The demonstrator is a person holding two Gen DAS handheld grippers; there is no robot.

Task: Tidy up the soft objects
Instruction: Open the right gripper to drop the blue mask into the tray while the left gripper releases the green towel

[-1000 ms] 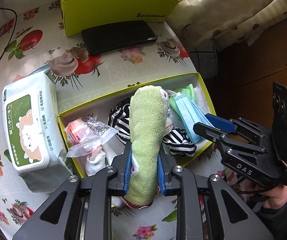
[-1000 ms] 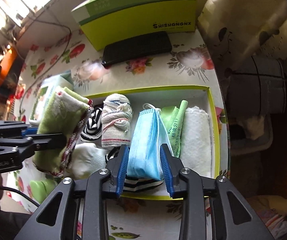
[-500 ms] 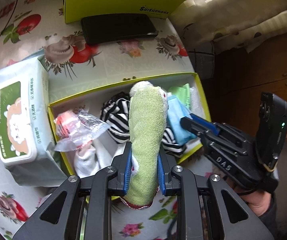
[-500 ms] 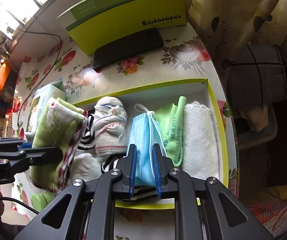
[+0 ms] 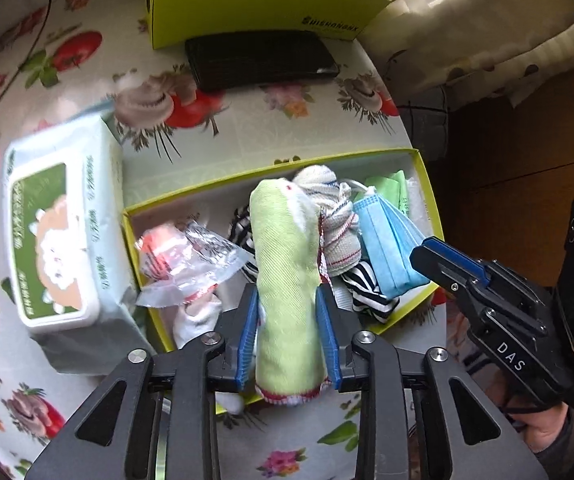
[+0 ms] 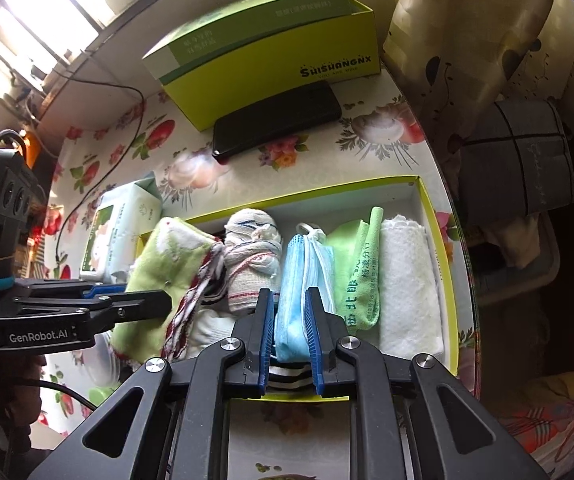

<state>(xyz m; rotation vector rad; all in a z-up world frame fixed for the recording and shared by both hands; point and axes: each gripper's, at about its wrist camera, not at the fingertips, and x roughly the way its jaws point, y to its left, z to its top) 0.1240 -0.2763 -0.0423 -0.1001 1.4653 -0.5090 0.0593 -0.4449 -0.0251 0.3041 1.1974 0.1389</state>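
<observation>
the green towel roll [image 5: 287, 280] stands tilted over the yellow-rimmed tray [image 5: 427, 184], its lower end between the fingers of the left gripper [image 5: 287, 336]. those fingers have just been opening; in the left wrist view the blue pads sit beside the cloth with little squeeze, and whether they press on it cannot be told. the right gripper [image 6: 290, 332] has just closed, and its fingers are clamped on the folded blue face mask [image 6: 305, 276], which stands in the tray between a rolled striped sock bundle [image 6: 253, 256] and a light green cloth [image 6: 357, 272].

judging by the layout, the job is well along: a white towel [image 6: 407, 280], the green cloth, the mask and the sock bundle already lie side by side at the tray's right end. left to do, it seems, is seating the green roll in the row and tidying the left end, where a crinkled clear packet [image 5: 191, 260], a black-and-white striped cloth [image 5: 367, 292] and white socks [image 5: 197, 316] lie loose.

on the tabletop [image 5: 247, 132], a pack of wet wipes [image 5: 59, 236] sits beside the tray, with chinese print too blurred to read. behind it a black phone [image 6: 279, 120] lies against a lime box [image 6: 287, 68] printed "shishangnx, you are mine". the green cloth carries chinese characters. the grippers read "das" and "genrobot.ai".
</observation>
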